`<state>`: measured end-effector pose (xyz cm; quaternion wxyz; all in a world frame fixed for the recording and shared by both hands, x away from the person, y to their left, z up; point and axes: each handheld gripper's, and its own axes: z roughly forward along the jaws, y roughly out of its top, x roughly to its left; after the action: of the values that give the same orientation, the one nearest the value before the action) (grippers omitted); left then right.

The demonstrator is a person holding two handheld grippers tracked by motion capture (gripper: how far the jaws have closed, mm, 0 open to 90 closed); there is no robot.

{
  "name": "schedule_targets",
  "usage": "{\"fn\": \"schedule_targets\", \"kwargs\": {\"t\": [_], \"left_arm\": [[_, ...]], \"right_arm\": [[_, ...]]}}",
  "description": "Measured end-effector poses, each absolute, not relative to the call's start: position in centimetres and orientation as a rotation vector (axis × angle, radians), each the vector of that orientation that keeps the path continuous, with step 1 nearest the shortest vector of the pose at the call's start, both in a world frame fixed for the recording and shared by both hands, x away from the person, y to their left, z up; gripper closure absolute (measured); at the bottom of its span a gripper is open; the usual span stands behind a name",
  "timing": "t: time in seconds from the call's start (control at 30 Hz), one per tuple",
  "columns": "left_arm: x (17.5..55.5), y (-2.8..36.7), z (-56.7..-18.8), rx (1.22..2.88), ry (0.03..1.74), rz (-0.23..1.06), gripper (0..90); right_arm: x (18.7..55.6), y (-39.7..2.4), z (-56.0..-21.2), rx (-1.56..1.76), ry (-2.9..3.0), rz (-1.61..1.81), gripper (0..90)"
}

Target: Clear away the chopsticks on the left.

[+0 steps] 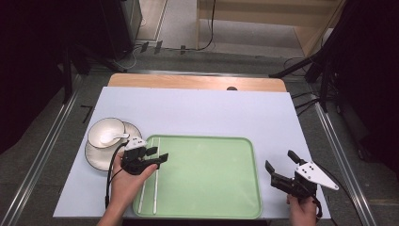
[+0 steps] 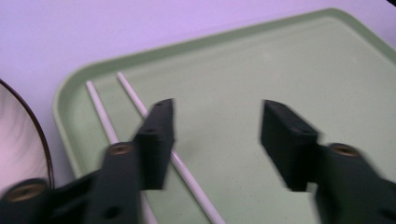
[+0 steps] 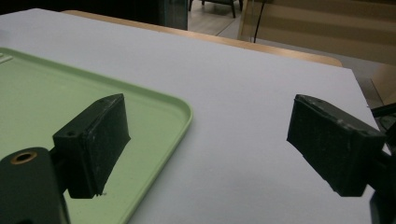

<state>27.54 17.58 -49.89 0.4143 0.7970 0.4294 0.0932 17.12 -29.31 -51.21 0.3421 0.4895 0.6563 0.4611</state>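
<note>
On the green tray [image 1: 207, 174], two thin white chopsticks [image 1: 155, 181] lie side by side w/ left hand-held gripper [image 1: 157, 156] open above, empty.

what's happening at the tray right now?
A person works with two handheld grippers. The left gripper hangs open over the left end of the green tray, where two white chopsticks lie side by side, nothing between its jaws. The right gripper waits open beside the tray's right edge. A bowl with spoon sits left.

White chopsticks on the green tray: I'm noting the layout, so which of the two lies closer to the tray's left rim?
The outer white chopstick, hugging the green plastic tray's left rim; its twin lies just inward.
</note>
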Motion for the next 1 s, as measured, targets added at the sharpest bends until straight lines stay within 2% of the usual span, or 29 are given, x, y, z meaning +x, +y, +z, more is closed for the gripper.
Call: {"fn": "schedule_targets", "kwargs": {"t": [0.03,0.13,0.23,1.0], "left_arm": [[27.4,17.7,-49.8,2.004,1.072,0.228,30.2],[26.7,18.3,-49.3,1.993,1.047,0.253,12.3],[26.1,19.6,-48.5,1.913,0.981,0.191,2.9],[23.6,24.5,-49.0,1.868,0.984,0.275,2.0]], "right_arm": [[17.1,-29.3,-51.2,1.272,1.706,1.199,12.9],[17.1,-29.4,-51.2,1.273,1.704,1.198,12.9],[17.2,-29.3,-51.2,1.277,1.706,1.197,12.9],[17.1,-29.7,-51.2,1.281,1.696,1.196,12.9]]}}
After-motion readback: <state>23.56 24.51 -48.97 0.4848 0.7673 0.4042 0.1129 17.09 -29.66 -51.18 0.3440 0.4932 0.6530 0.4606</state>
